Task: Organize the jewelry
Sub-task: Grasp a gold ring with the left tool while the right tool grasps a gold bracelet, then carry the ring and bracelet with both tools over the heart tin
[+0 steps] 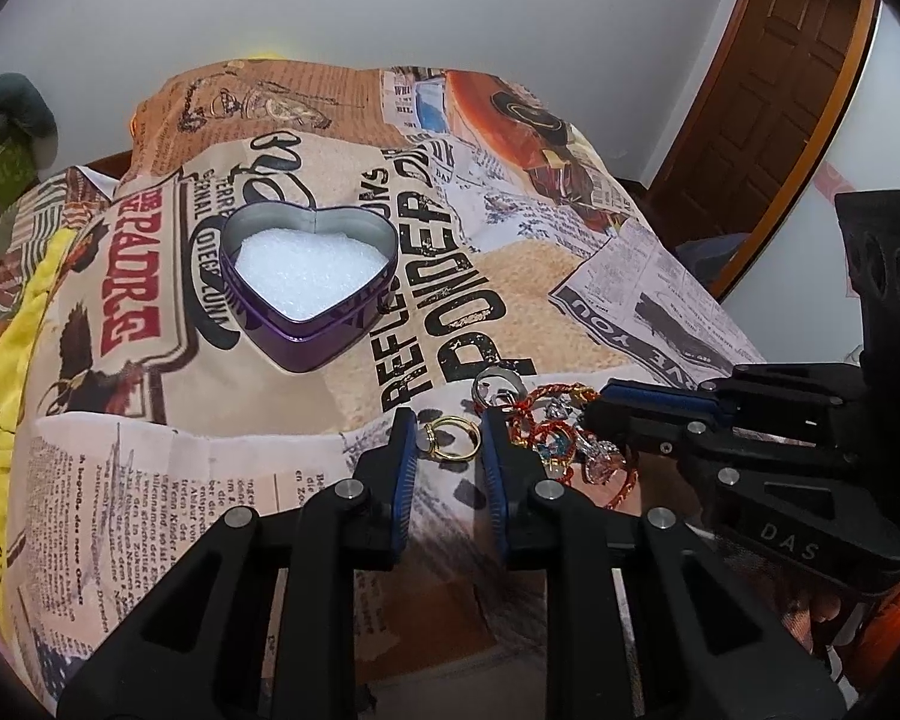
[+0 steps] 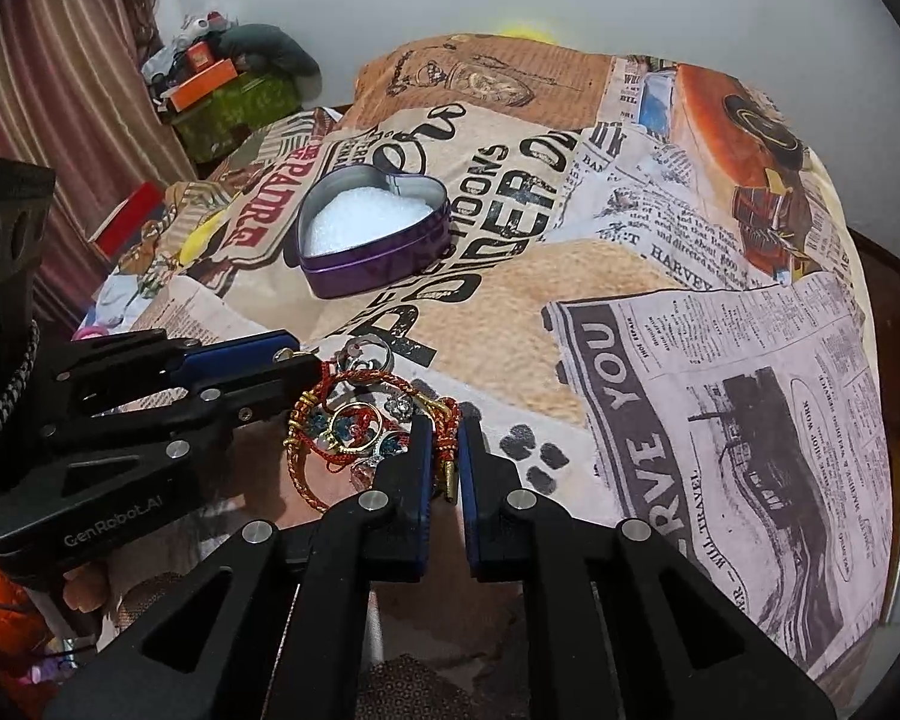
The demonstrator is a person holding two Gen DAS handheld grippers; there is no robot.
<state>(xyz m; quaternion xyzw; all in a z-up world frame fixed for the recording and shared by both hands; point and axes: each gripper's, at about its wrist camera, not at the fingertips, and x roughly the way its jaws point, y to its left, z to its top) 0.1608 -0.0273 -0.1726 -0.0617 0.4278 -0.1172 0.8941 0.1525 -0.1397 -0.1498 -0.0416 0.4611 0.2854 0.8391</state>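
We see the left gripper (image 1: 447, 429) narrow around a gold ring (image 1: 450, 437), contact unclear. Right gripper (image 2: 444, 438) clamps the red-gold cord bracelet (image 2: 447, 426). Jewelry pile (image 2: 354, 420) at its 10 o'clock; heart tin (image 1: 309, 288) at 11.

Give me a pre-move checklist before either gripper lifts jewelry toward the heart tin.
1. Heart tin open, white padding showing: ok.
2. Left gripper around gold ring: ring sits between the pads; firm contact cannot tell.
3. Right gripper shut on red braided bracelet: ok.
4. Bracelet free of the jewelry pile: not ok, it loops through the heap.
5. Path over the printed cloth to the tin unobstructed: ok.
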